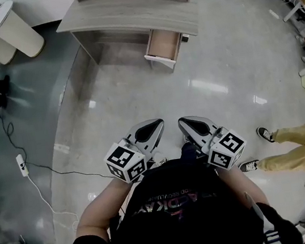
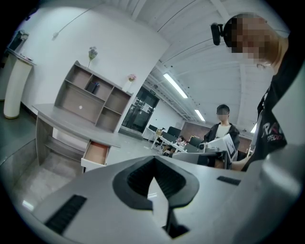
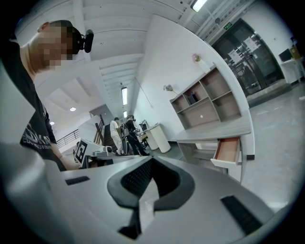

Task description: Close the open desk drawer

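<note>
Pale wood-grain desk point(image 1: 124, 15), boxy drawer point(image 1: 164, 43) open (white front), glossy floor point(image 1: 209, 115)

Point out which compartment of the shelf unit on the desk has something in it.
The upper compartment toward the left in the left gripper view: a small dark thing stands in it. The other compartments look bare.

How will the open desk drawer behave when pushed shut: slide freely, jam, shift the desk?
Probably slides easily: the drawer looks empty, so likely light. Its flat white front looks stiff, though an off-centre push might skew it. The desk looks broad and stands on panel legs, so it likely stays put.
</note>
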{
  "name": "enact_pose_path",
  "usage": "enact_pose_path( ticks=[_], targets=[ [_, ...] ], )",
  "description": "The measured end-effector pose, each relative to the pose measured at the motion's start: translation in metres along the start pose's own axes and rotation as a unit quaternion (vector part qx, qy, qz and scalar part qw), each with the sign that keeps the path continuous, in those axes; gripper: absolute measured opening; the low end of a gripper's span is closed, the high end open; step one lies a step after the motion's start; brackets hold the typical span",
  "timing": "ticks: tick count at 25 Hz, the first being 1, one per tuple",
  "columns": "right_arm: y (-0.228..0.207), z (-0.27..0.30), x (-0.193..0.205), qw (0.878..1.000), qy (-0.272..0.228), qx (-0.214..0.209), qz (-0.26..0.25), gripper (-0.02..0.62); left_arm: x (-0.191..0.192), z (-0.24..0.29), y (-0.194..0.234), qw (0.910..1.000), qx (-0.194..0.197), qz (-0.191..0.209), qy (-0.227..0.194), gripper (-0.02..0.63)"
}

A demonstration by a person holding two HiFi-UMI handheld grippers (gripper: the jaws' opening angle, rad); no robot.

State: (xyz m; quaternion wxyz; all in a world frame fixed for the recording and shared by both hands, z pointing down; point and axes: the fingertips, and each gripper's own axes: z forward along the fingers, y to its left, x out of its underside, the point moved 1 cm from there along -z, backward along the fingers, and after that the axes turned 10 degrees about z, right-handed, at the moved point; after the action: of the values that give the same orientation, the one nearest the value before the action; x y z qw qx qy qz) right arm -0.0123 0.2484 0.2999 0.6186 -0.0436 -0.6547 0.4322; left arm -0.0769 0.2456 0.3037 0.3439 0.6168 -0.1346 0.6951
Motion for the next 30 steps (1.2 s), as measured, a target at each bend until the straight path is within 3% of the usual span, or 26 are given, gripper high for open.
enact_pose_path(
  ticks=[16, 30],
  targets=[
    [-0.062, 0.016, -0.055, 1.000, 0.011, -0.022, 0.003, 0.009, -0.025, 0.054, 0.036, 0.9989, -0.046, 0.002, -0.002, 0.011],
    [-0.137, 0.053, -0.124, 0.997, 0.054, -0.051, -0.008, 0.009, -0.048, 0.128, 0.087, 0.9949, -0.096, -0.031, -0.004, 0.011]
  ],
)
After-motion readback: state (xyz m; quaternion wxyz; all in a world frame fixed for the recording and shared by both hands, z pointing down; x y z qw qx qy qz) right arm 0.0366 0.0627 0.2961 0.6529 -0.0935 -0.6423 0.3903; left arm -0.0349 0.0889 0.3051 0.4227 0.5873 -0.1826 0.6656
